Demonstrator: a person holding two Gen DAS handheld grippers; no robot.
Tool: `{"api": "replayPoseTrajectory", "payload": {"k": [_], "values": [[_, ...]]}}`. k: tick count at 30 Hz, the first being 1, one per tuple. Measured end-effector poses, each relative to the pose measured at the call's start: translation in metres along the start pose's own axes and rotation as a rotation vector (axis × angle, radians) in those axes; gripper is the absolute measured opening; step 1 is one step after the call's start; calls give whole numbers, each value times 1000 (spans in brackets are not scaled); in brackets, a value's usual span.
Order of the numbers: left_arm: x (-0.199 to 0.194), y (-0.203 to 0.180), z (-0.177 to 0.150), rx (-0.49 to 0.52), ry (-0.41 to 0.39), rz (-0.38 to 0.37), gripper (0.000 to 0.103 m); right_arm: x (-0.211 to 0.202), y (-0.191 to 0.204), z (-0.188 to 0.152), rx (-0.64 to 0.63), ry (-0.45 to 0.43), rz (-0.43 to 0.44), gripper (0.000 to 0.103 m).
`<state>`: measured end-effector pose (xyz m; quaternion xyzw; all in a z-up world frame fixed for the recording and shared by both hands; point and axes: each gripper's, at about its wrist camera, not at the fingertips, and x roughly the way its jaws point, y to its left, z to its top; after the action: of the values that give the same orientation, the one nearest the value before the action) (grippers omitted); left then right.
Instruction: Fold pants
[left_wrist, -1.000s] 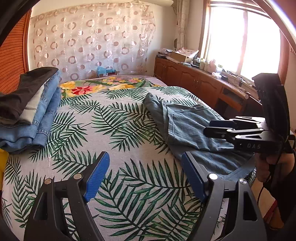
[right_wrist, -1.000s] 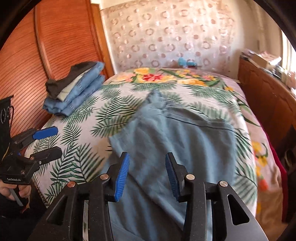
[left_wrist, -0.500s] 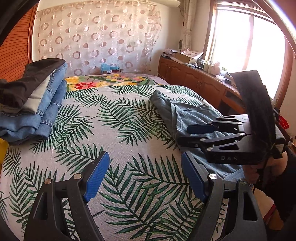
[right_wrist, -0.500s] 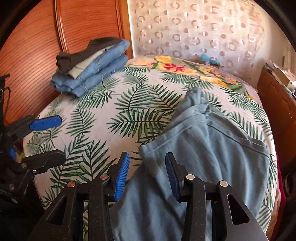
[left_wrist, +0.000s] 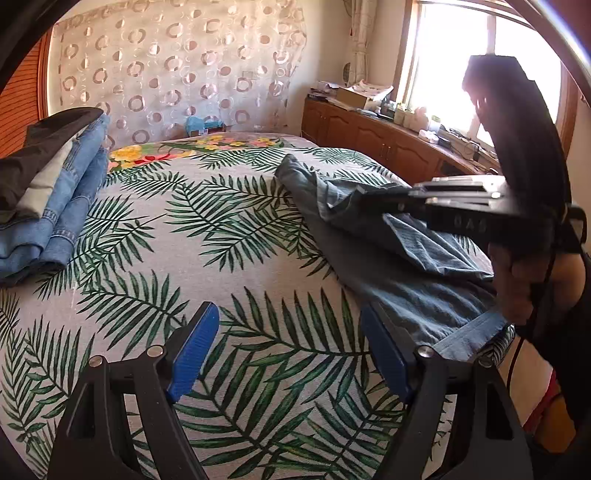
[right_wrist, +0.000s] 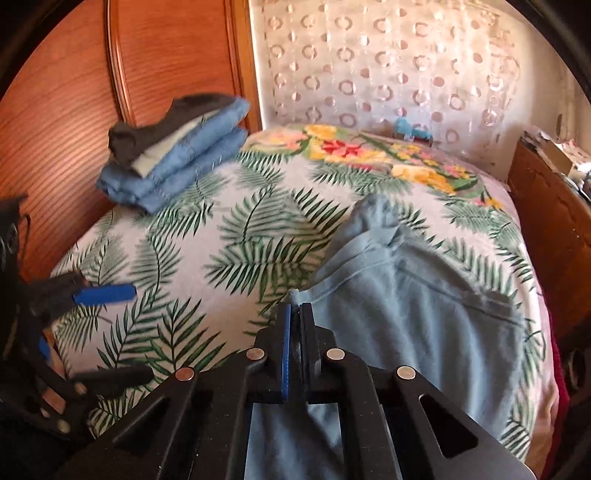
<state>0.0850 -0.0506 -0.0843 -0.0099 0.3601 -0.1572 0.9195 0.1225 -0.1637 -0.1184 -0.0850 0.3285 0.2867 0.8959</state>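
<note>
Blue-grey pants (left_wrist: 413, 254) lie spread on the right side of the palm-leaf bedspread (left_wrist: 207, 236); they also show in the right wrist view (right_wrist: 417, 317). My right gripper (right_wrist: 295, 314) is shut on the left edge of the pants and lifts the fabric slightly; it also shows in the left wrist view (left_wrist: 364, 195), pinching that fold. My left gripper (left_wrist: 288, 354) is open and empty, hovering over the bedspread left of the pants' near hem; it also shows in the right wrist view (right_wrist: 107, 332).
A stack of folded jeans and dark clothes (left_wrist: 44, 199) sits at the bed's left, by the wooden headboard (right_wrist: 66, 122). A wooden cabinet (left_wrist: 376, 140) with clutter runs along the window on the right. A patterned curtain (left_wrist: 177, 74) hangs behind.
My right gripper has closed from open onto the pants' left edge and raised it. My left gripper stays open and has shifted a little.
</note>
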Motion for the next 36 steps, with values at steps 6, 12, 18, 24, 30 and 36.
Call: {"api": "replayPoseTrajectory", "payload": {"k": [6,12,18,24,30,36], "values": [[11,-11,12,36,4,-22,81,-21,-23,2,17,-36,-61,4],[27,-23,20,58,26,-52,81,-32,-46,3,50,-43,-127,4],[38,-31,15,81,64,-53,81,-28,-62,3,83,-26,-186,4],[42,-33,10,85,90,-50,81,-17,-72,8,87,-9,-250,4],[48,-32,9,89,101,-40,81,-11,-81,8,111,-1,-297,4],[51,-35,9,101,118,-31,81,-4,-90,9,138,2,-330,4]]}}
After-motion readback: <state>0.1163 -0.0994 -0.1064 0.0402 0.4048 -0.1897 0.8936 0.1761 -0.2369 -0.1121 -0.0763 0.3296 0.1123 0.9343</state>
